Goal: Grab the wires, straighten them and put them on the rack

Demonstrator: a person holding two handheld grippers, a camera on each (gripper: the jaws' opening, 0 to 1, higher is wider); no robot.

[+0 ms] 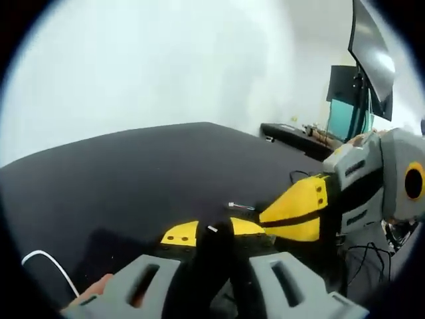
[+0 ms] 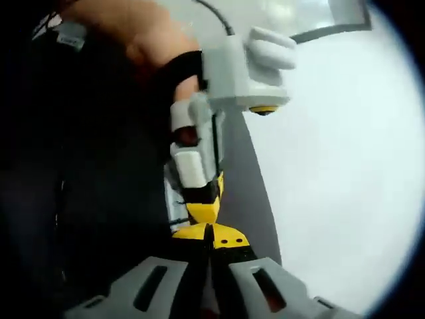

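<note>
Both grippers meet over the black table (image 1: 133, 173) — the left gripper (image 1: 212, 232) has its yellow-tipped jaws pressed together, and the right gripper (image 1: 302, 209) comes in from the side, jaws also closed. A thin wire with a small metal plug (image 1: 240, 207) lies between their tips; whether either clamps it, I cannot tell. A white cable (image 1: 50, 262) loops near the table's front edge.

In the right gripper view, the right gripper (image 2: 211, 239) meets the left gripper (image 2: 202, 203) tip to tip.

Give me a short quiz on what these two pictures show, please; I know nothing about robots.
1. True or false: the table is white.
2. The tips of the right tongs are: A red, B yellow, C green.
3. Fill in: in the left gripper view, a thin ___ cable curves at the lower left.

Key: 1 false, it is black; 2 B; 3 white.
</note>
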